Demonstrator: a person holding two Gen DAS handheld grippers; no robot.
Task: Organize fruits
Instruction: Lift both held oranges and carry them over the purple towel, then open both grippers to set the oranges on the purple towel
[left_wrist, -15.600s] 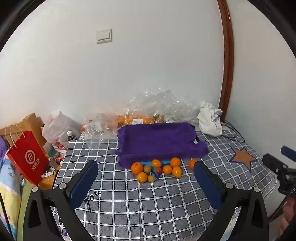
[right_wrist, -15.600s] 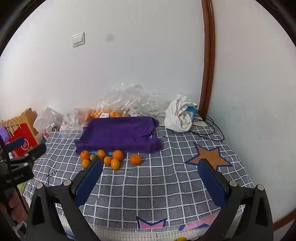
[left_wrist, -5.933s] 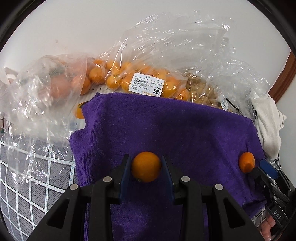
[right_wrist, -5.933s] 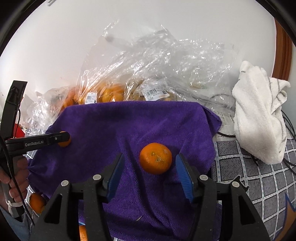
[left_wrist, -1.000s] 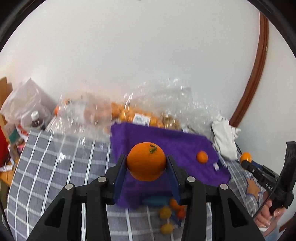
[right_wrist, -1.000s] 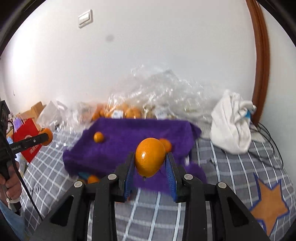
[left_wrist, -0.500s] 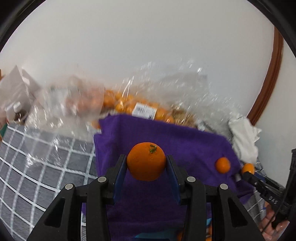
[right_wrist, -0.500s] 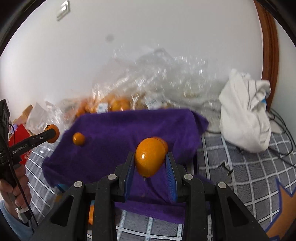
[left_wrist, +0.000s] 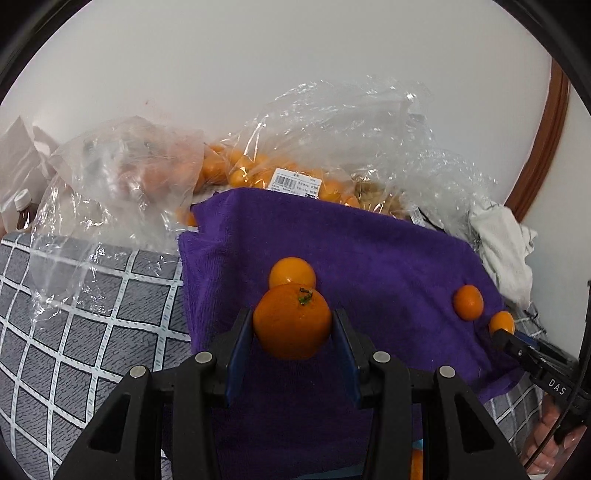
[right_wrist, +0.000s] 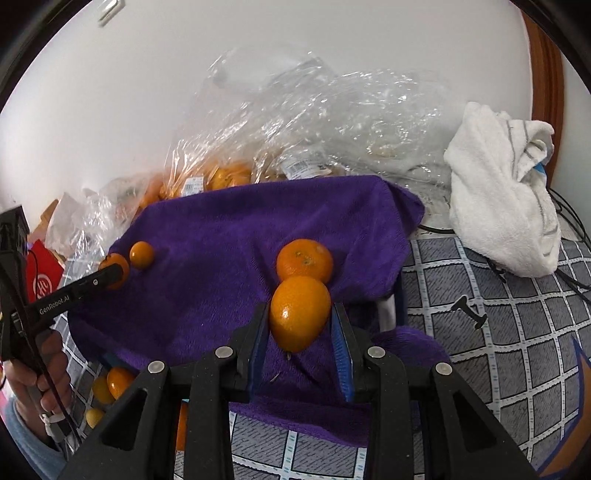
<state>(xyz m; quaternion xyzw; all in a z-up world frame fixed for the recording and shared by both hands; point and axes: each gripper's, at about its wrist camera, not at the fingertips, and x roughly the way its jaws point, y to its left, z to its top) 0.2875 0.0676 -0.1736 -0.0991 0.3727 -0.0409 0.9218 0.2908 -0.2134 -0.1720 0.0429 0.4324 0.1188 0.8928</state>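
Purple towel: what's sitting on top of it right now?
Two loose oranges rest on the purple towel: a small one near its left edge, a larger one right of centre. Each gripper hides the cloth beneath its own held fruit.

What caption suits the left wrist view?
Left gripper holds an orange over the purple towel, behind another orange.

We note a grey checked bedspread (right_wrist: 517, 332) carrying a purple towel (right_wrist: 229, 236), clear plastic fruit bags (left_wrist: 332, 147) along the wall behind it, a crumpled white cloth (right_wrist: 506, 199) just right, and loose citrus (right_wrist: 118, 380) at the towel's near-left edge.
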